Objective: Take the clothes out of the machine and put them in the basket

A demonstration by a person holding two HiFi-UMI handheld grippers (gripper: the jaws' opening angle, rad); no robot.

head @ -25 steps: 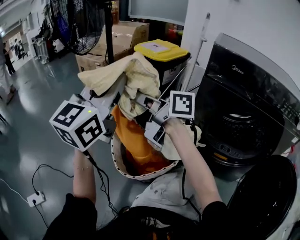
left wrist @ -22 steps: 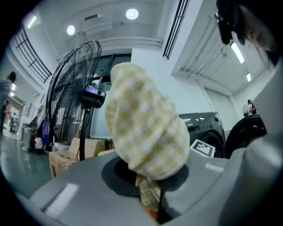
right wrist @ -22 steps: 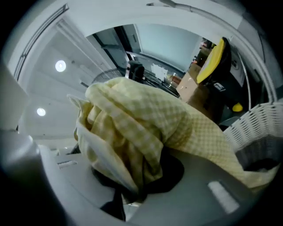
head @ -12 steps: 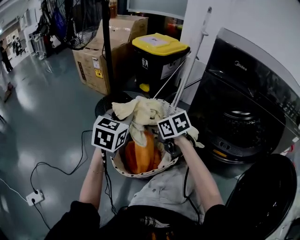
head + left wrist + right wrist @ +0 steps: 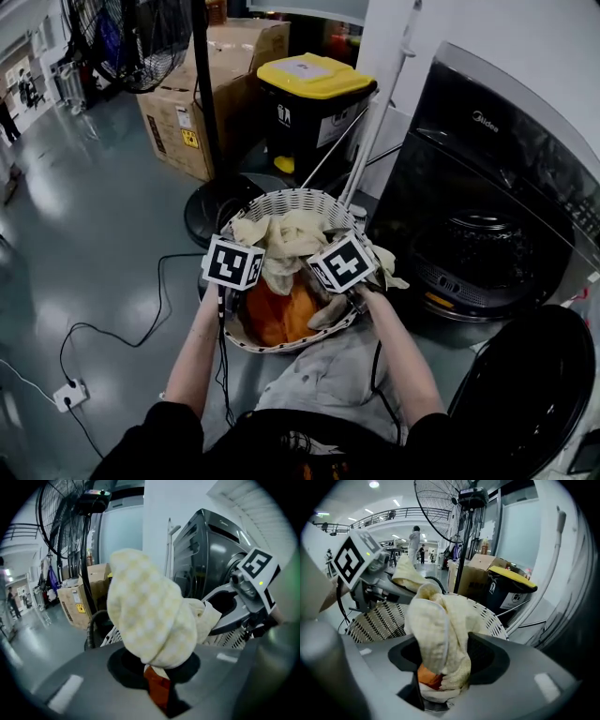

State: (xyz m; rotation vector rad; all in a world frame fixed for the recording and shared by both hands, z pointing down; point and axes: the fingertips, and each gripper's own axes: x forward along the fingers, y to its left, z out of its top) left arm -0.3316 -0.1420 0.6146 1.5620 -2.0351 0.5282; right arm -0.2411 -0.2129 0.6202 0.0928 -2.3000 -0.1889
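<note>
A white woven basket (image 5: 292, 199) stands on the floor in front of the dark washing machine (image 5: 497, 178). A cream checked cloth (image 5: 286, 239) lies in it over an orange cloth (image 5: 281, 317). Both grippers are low over the basket. My left gripper (image 5: 247, 272) is shut on a bunch of the cream cloth (image 5: 150, 616), with a strip of the orange cloth (image 5: 157, 686) in the slot. The jaws of my right gripper (image 5: 332, 281) have just been opening. The cream cloth (image 5: 440, 630) still drapes loosely between them, and orange fabric (image 5: 429, 677) shows underneath.
The machine's round door (image 5: 525, 384) hangs open at the lower right beside the drum opening (image 5: 478, 251). Behind the basket are a black bin with a yellow lid (image 5: 314, 94), a cardboard box (image 5: 178, 117), a fan stand (image 5: 217, 202) and a leaning pole (image 5: 380, 112). A power strip (image 5: 70, 397) and cable lie on the floor.
Both grippers have come down from well above the basket to its rim, carrying the cream cloth. That cloth now rests in the basket on the orange one.
</note>
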